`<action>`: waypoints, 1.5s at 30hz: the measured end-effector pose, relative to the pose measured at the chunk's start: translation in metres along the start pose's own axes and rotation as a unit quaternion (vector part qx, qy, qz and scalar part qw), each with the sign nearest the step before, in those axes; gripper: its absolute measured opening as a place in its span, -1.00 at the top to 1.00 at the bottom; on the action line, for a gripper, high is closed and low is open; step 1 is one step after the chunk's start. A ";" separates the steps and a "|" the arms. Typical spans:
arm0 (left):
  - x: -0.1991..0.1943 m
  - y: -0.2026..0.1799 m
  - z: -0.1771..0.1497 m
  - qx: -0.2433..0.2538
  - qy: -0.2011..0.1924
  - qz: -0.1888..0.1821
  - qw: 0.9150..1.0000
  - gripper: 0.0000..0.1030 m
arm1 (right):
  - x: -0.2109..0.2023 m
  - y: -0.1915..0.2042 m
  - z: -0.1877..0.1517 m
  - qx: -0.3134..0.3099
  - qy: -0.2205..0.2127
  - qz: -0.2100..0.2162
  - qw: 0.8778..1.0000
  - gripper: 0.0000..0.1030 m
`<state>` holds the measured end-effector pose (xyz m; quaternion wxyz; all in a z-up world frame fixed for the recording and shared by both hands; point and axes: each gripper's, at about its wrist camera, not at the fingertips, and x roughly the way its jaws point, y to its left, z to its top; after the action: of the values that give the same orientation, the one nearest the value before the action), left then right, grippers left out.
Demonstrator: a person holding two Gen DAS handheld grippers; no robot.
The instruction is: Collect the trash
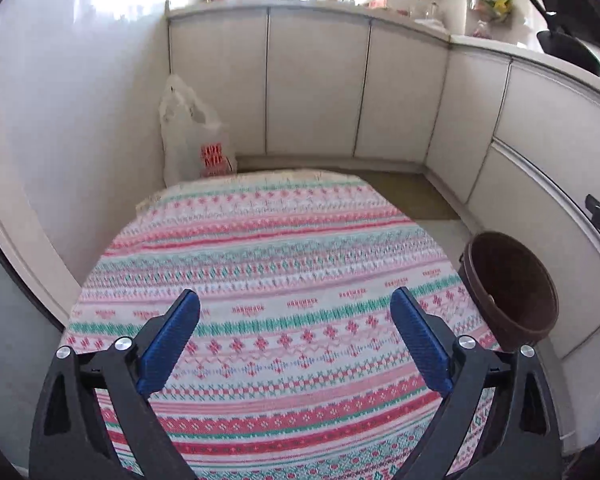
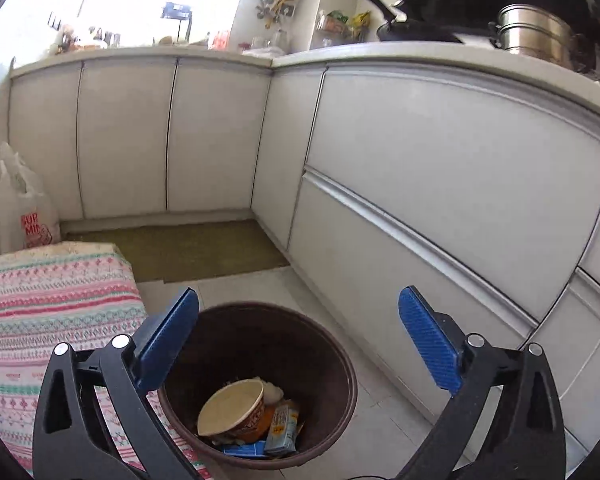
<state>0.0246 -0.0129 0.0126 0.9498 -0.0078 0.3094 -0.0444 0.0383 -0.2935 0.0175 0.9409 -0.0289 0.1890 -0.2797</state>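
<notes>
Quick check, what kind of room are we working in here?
Most likely a home kitchen: white base cabinets under a countertop, a frying pan and a steel pot on it, and a brown trash bin on the floor.

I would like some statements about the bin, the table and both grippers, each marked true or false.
1. The brown bin holds a paper cup and small cartons. True.
2. The right gripper is shut on a carton. False: its jaws stand wide open with nothing between them, above the bin.
3. The left gripper is open over the patterned tablecloth. True.
4. The bin stands on the table. False: it stands on the floor beside the table.
5. Trash lies on the tablecloth in the left wrist view. False: no trash shows on the cloth there.
</notes>
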 end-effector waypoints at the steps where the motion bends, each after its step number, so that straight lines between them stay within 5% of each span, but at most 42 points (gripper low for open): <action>1: -0.010 -0.002 0.009 0.000 -0.028 0.008 1.000 -0.87 | -0.014 -0.002 0.004 0.011 -0.023 0.004 1.000 -0.87; 4: -0.043 -0.008 0.040 -0.020 -0.114 0.003 0.993 -0.87 | -0.059 -0.005 0.015 0.047 -0.081 0.021 0.995 -0.87; 7: -0.053 -0.011 0.061 -0.059 -0.140 -0.047 0.987 -0.87 | -0.079 0.000 0.015 0.077 -0.097 0.069 0.990 -0.87; 10: -0.030 -0.014 0.069 -0.093 -0.093 -0.073 0.989 -0.87 | -0.066 0.016 0.010 0.051 -0.016 0.090 0.995 -0.87; 12: -0.011 -0.021 0.066 -0.099 -0.060 -0.086 0.990 -0.87 | -0.063 0.022 0.001 0.039 -0.001 0.093 0.995 -0.87; 16: -0.005 -0.053 0.047 -0.057 -0.062 -0.060 0.995 -0.87 | -0.064 0.020 -0.011 0.035 0.009 0.056 0.998 -0.87; 23: -0.002 -0.082 0.030 -0.010 -0.015 -0.053 0.998 -0.87 | -0.057 0.013 -0.038 0.086 0.105 0.032 0.990 -0.87; 45: 0.013 -0.085 0.022 0.002 0.014 -0.050 0.999 -0.87 | -0.056 0.036 -0.038 0.050 0.086 0.051 0.994 -0.86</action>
<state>0.0414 -0.0992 0.0268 0.9419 -0.0202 0.3222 -0.0925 -0.0009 -0.2313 -0.0040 0.9343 0.0519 0.2564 -0.2423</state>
